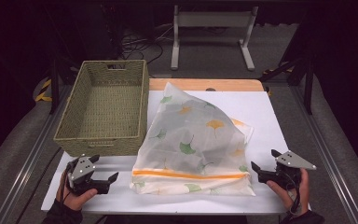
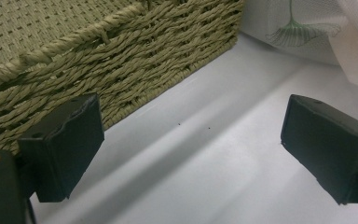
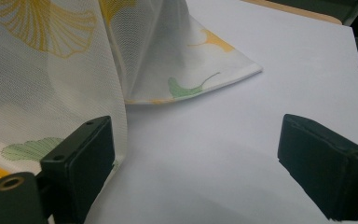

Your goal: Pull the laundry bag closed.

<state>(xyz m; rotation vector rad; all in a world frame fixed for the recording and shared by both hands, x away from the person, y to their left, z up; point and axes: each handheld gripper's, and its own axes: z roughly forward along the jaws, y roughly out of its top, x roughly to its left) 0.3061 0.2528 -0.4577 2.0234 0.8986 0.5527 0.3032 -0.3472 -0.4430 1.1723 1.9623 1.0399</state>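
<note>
Both tongs stand apart with nothing between them: the right tongs (image 1: 261, 168) rest on the white surface (image 1: 261, 107) just beside the near right corner of the mesh laundry bag (image 1: 193, 140), pointing left at it, while the left tongs (image 1: 107, 179) sit at the near left, aimed right toward the bag's near left corner with a bare strip of surface between. Seen from the right gripper view, the mesh (image 3: 51, 70) hangs right against the left-hand jaw, so the right hand looks the nearer one for a first pinch. The bag lies at the middle of the surface, its orange zip (image 1: 189, 175) running left to right along the near edge, its bulk rising toward the far side. Count: one bag, one woven basket (image 1: 105, 109) at the far left, empty as far as can be seen, two tongs
</note>
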